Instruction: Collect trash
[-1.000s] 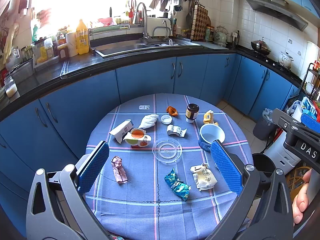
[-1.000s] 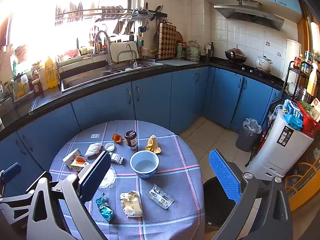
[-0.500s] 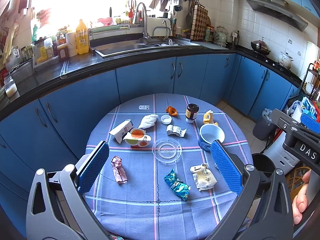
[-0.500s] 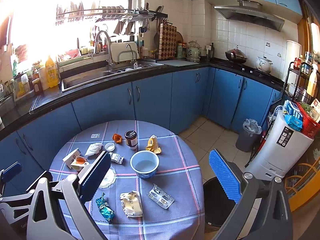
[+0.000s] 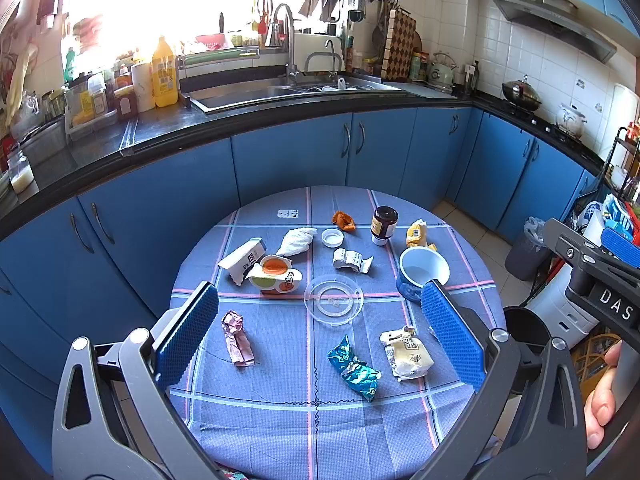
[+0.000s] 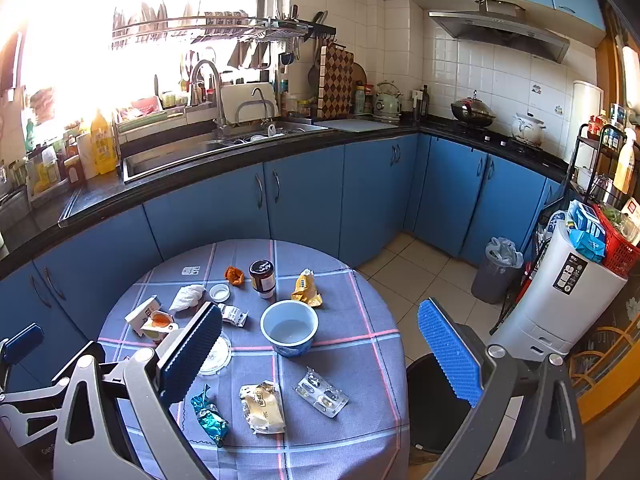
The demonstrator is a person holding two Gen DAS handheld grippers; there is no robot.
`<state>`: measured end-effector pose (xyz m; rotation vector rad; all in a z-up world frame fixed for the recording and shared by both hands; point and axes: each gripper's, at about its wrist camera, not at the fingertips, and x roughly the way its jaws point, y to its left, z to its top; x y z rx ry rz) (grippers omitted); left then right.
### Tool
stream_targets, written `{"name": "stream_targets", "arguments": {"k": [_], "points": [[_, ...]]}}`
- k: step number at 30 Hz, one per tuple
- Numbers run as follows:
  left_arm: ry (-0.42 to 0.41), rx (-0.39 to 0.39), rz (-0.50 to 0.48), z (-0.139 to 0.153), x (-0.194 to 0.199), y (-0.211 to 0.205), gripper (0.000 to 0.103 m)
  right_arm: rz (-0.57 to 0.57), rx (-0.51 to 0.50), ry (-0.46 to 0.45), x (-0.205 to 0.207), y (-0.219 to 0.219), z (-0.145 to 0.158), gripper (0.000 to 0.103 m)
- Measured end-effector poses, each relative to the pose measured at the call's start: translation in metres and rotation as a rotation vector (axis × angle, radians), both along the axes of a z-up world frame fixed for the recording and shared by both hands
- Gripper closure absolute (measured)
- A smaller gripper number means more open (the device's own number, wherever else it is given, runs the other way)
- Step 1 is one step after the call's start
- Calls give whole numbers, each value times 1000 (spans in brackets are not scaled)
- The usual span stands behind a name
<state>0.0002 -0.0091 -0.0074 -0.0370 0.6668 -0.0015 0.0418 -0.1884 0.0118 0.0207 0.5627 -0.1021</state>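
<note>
No collection appears done: the left gripper (image 5: 320,336) and right gripper (image 6: 320,360) both hover spread and empty above the table (image 5: 312,432), where every wrapper, including the teal wrapper (image 5: 354,368), lies beside the black bin (image 6: 436,408).

Blown-out window (image 5: 132,8) glare, fisheye-bent edges

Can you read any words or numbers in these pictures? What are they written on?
"DAS" – white letters on the dark body of the right tool; the rest is cut off.
Cream wrapper: printed characters, too blurred to read.
White carton: a dark printed character, not readable.
Dark jar: label too small to read.
White bin: black sticker, too small.
Yellow bottle: label blurred.
</note>
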Motion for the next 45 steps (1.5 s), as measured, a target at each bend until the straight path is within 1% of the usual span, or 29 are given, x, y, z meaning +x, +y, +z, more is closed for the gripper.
{"name": "stream_targets", "arguments": {"k": [21, 28, 30, 32, 36, 39, 42, 45], "points": [[7, -5, 0, -3, -1, -4, 3, -1, -1, 2, 0, 0, -1, 7], [19, -14, 26, -15, 2, -2, 3, -10, -11, 19, 6, -4, -14, 7], [40, -28, 34, -22, 7, 4, 3, 13, -10, 32, 11, -5, -20, 7], [54, -36, 46, -30, 11, 9, 3, 10, -24, 44, 16, -7, -27, 7], [78, -21, 47, -52, 22, 18, 3, -8, -60, 64, 30, -8, -48, 7], [110, -27, 52, -73, 34, 30, 3, -3, -76, 95, 44, -14, -75, 7], [135, -28, 66, -94, 44, 46, 3, 11, -61, 144, 58, -20, -101, 7], [153, -11, 82, -116, 50, 61, 3, 24, -53, 172, 70, -24, -120, 7]]}}
